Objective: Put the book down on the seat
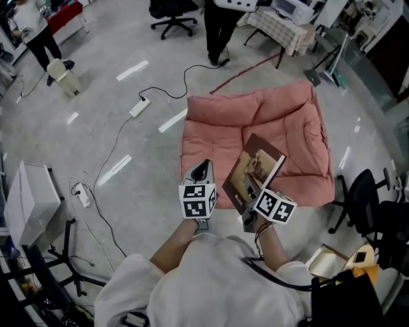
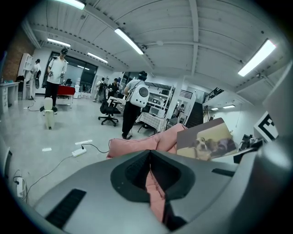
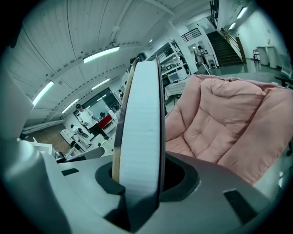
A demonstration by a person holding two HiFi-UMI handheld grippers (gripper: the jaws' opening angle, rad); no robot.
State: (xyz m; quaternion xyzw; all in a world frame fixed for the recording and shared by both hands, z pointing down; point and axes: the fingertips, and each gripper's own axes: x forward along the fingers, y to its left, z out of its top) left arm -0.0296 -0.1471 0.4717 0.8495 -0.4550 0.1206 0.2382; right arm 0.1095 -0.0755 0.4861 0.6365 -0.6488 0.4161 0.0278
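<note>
The seat is a pink padded cushion (image 1: 281,124) lying on the floor in front of me; it also fills the right of the right gripper view (image 3: 229,123). My right gripper (image 1: 252,220) is shut on the book (image 1: 252,171), which it holds tilted above the cushion's near edge. The book's brown cover bears a dog picture (image 2: 208,139). In the right gripper view its white page edge (image 3: 139,132) stands upright between the jaws of the right gripper (image 3: 137,183). My left gripper (image 1: 202,171) hovers just left of the book, and in its own view the left gripper (image 2: 150,157) is shut with nothing in it.
A power strip (image 1: 139,106) and black cables lie on the floor to the left. A white box (image 1: 29,201) stands at the near left and a black chair (image 1: 361,198) at the right. Behind the cushion are a standing person (image 1: 220,32), an office chair (image 1: 172,16) and a cloth-covered table (image 1: 281,25).
</note>
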